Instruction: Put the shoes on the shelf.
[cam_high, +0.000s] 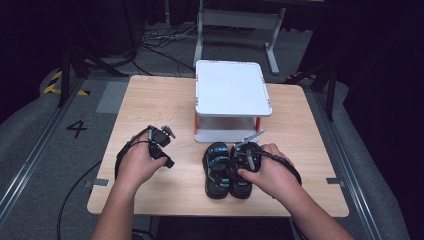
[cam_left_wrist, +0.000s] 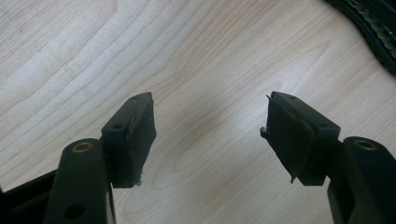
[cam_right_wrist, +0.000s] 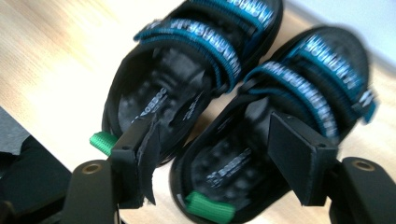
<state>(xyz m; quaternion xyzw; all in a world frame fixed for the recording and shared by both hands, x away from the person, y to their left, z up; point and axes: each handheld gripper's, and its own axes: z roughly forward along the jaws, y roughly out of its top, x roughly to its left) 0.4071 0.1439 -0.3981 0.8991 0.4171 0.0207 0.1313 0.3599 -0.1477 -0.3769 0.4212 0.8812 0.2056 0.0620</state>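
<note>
Dark room w/ grey floor, cables at the back, and a painted "4" (cam_high: 76, 128) on the floor left of the light wood table (cam_high: 150, 100). A white two-level stand (cam_high: 233, 92) w/ orange legs sits at the table's middle-far part.

Writing: the sandals' blue straps carry pale lettering, too blurred to read; white print on the footbeds is also unreadable in the right gripper view.

Pair of black sandals (cam_high: 227, 170) lies side by side, touching, just in front of the stand, toes toward it. Left sandal (cam_right_wrist: 187, 79) and right sandal (cam_right_wrist: 289, 121) each have two blue straps across the front, a bumpy black footbed and a green tab at the heel.

Right gripper (cam_high: 248, 156) hovers over the sandals, at the right one; the right hand (cam_high: 270, 175) covers most of that sandal. Jaws stand wide, nothing pinched. In the right gripper view one pad (cam_right_wrist: 149, 158) sits over the left sandal's heel edge and the other over the right sandal's footbed, neither pressing.

Left gripper (cam_high: 162, 142) is off to the left, well apart from the sandals, held by the left hand (cam_high: 137, 165) above bare wood. Jaws wide, nothing between them; a bit of black sole shows at the top right corner of the left gripper view.
</note>
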